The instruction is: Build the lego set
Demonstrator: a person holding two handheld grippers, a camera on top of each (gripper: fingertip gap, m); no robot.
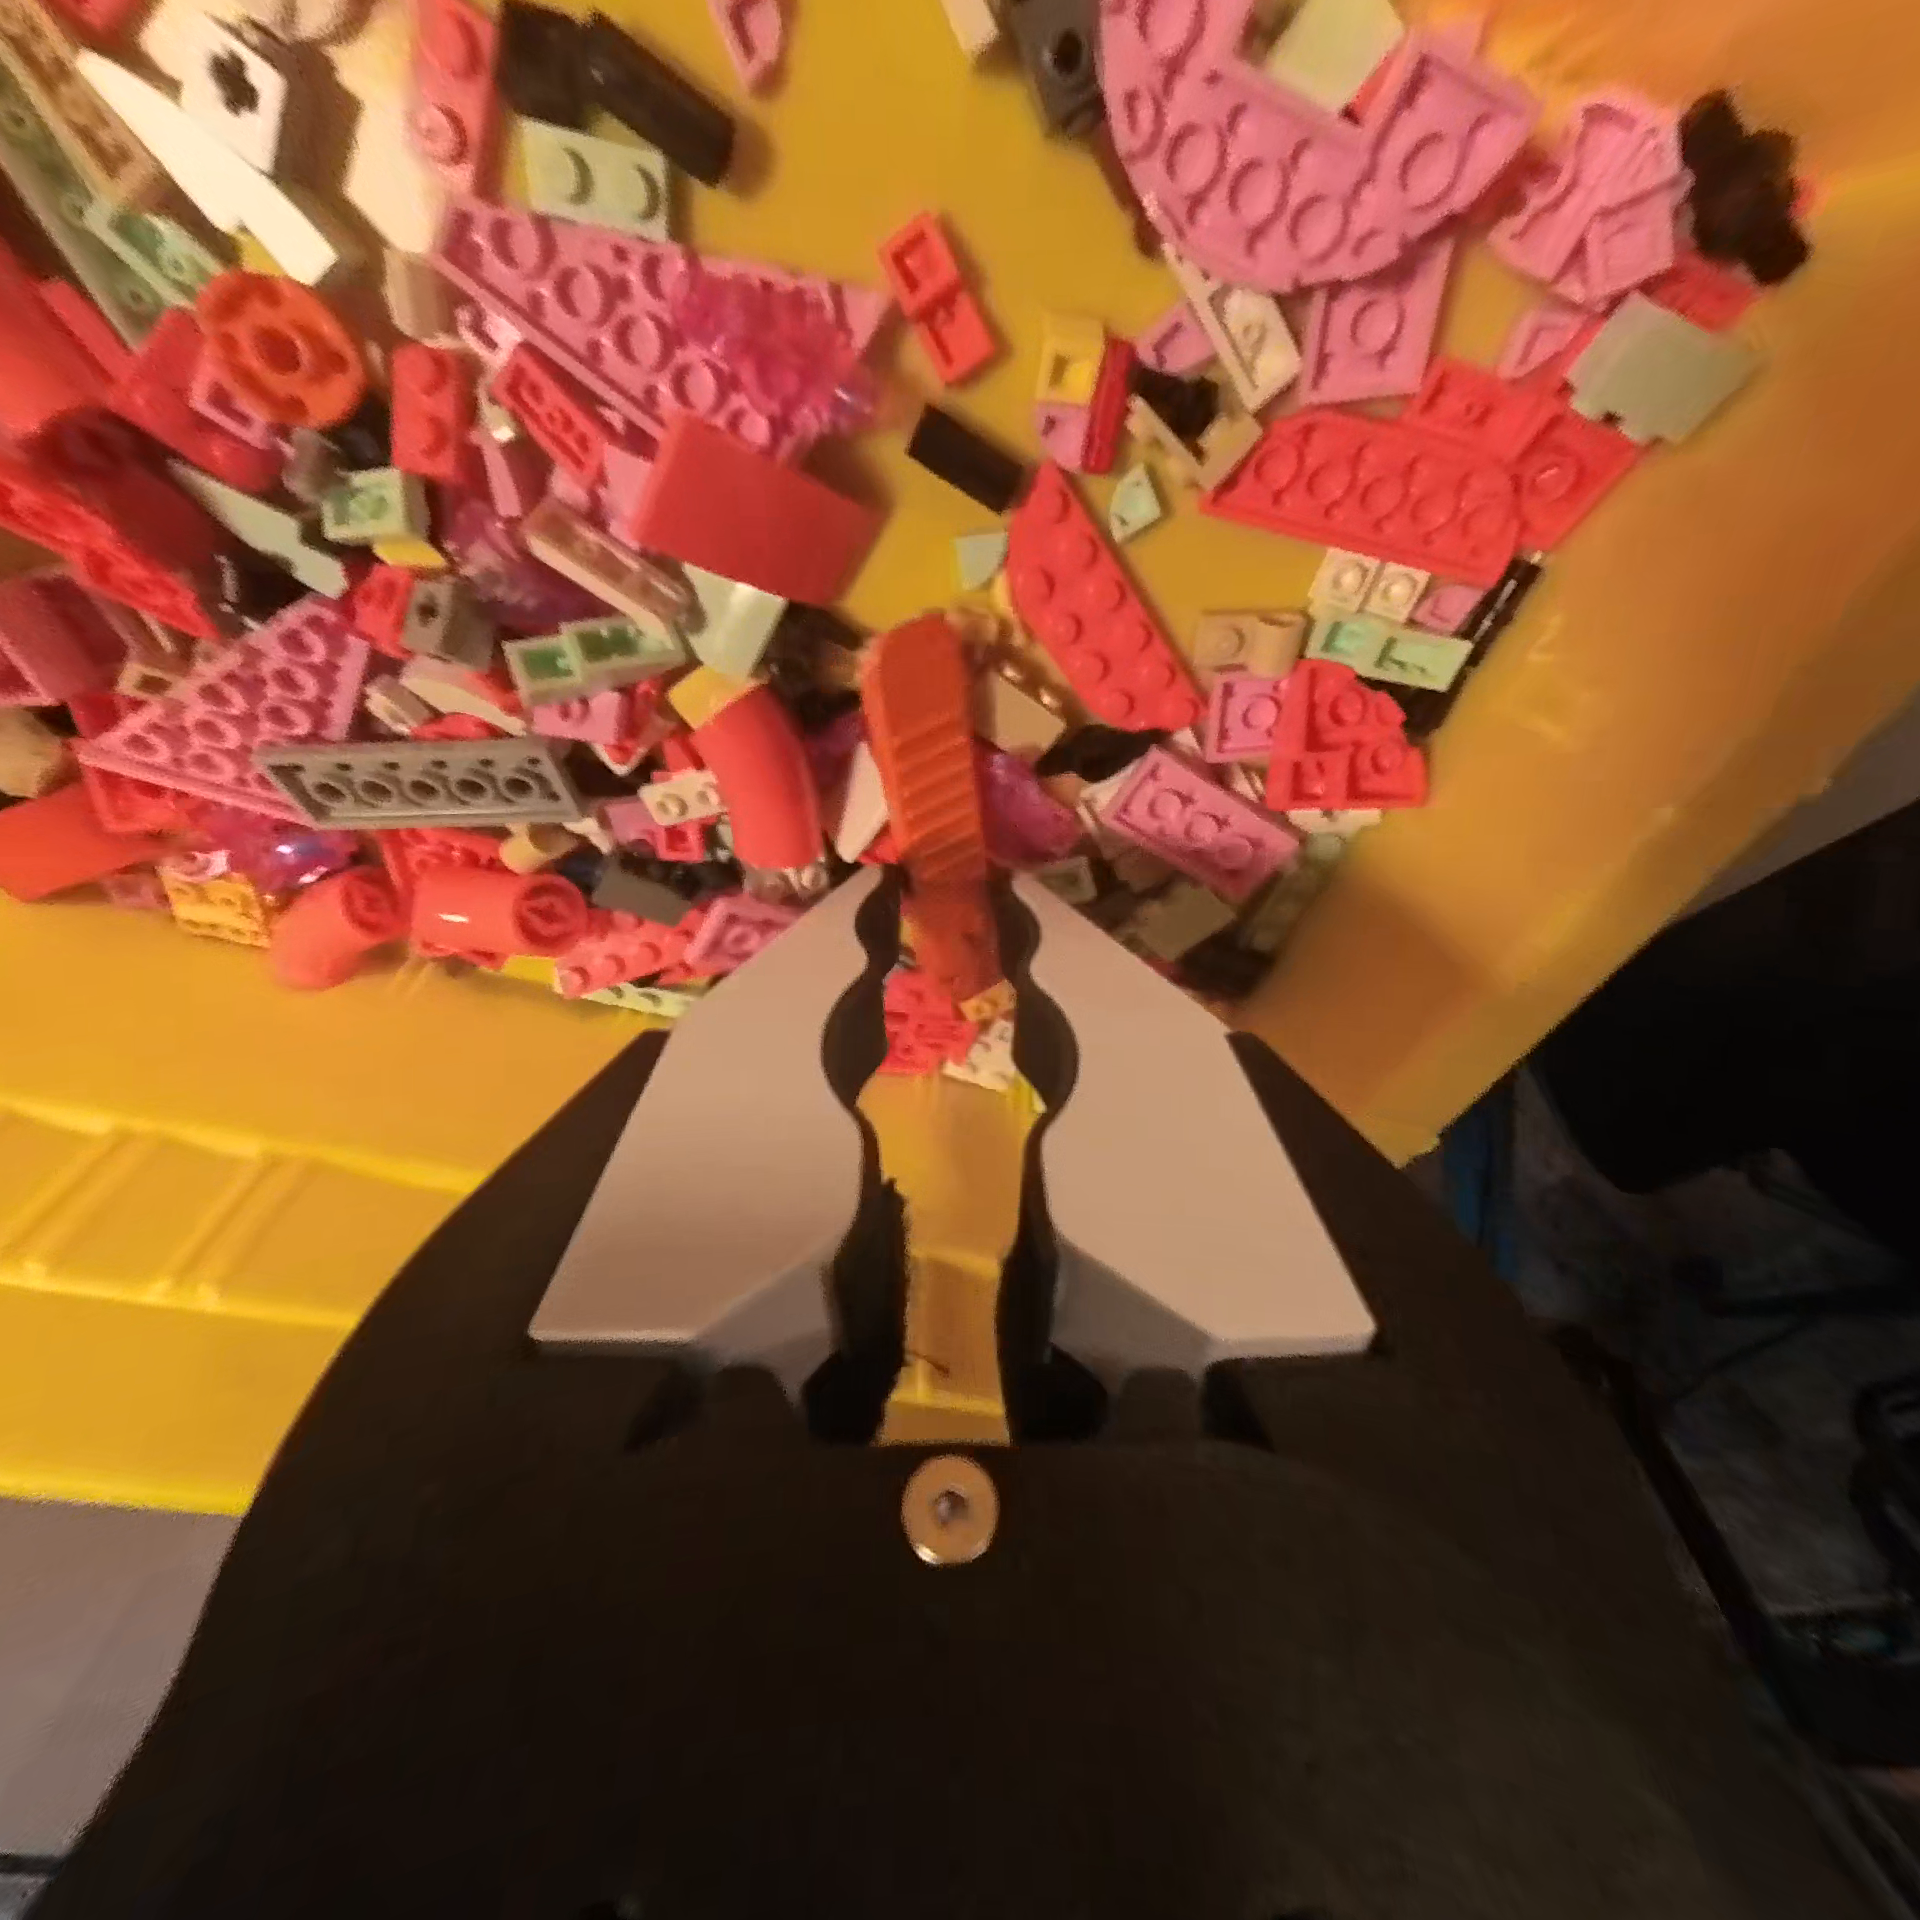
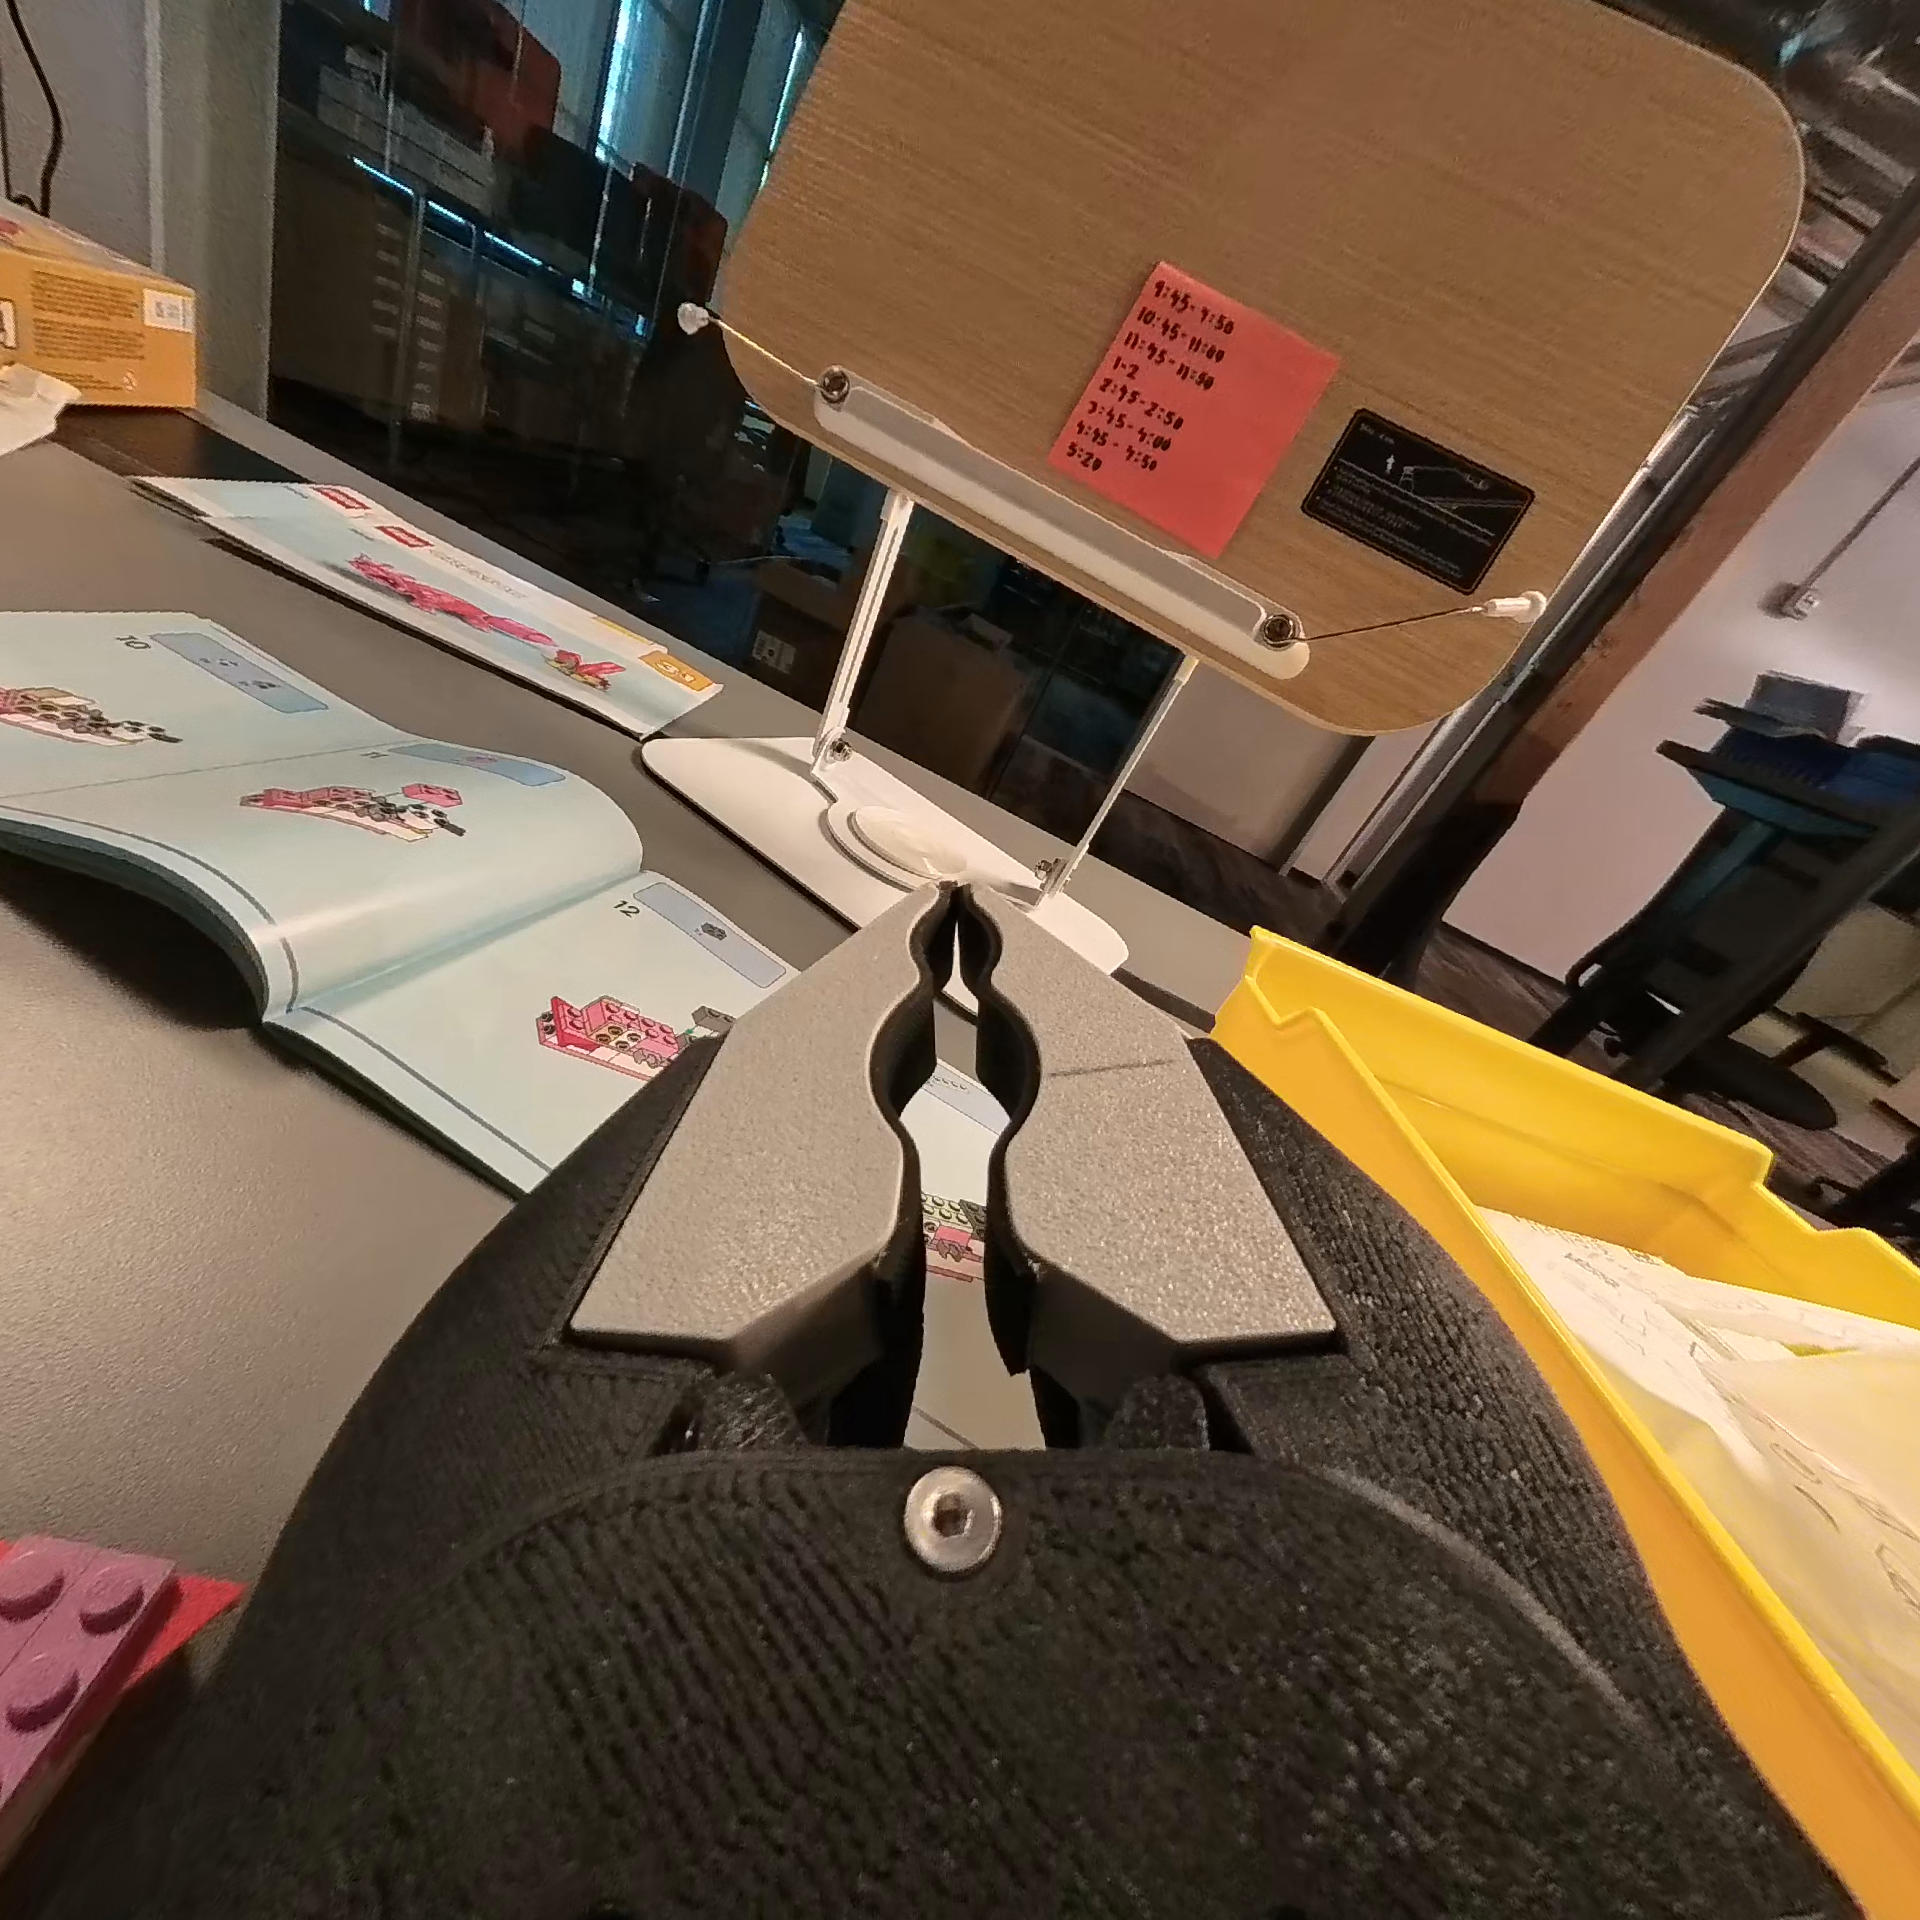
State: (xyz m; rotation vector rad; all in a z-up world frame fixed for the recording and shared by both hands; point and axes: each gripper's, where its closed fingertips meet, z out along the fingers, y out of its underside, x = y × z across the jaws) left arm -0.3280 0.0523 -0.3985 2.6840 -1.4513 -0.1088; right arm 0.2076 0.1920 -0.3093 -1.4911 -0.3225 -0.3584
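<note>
— Now, what is blurred at the left gripper [image 1: 951, 883]?
— Its fingers are narrowed on a ribbed orange piece [image 1: 925, 748] over the brick pile [image 1: 436, 644] in the yellow bin [image 1: 208, 1039]; pad contact is smeared.
— And the right gripper [image 2: 954, 891]?
— Pressed shut on nothing, above the booklet [image 2: 343, 862], whose page is partly hidden.

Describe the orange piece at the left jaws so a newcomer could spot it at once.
Look in the yellow bin of pink and red bricks. At the left gripper, a long orange ribbed piece stands up out of the pile between the jaws. It alone is orange with fine ridges, not studs.
</note>
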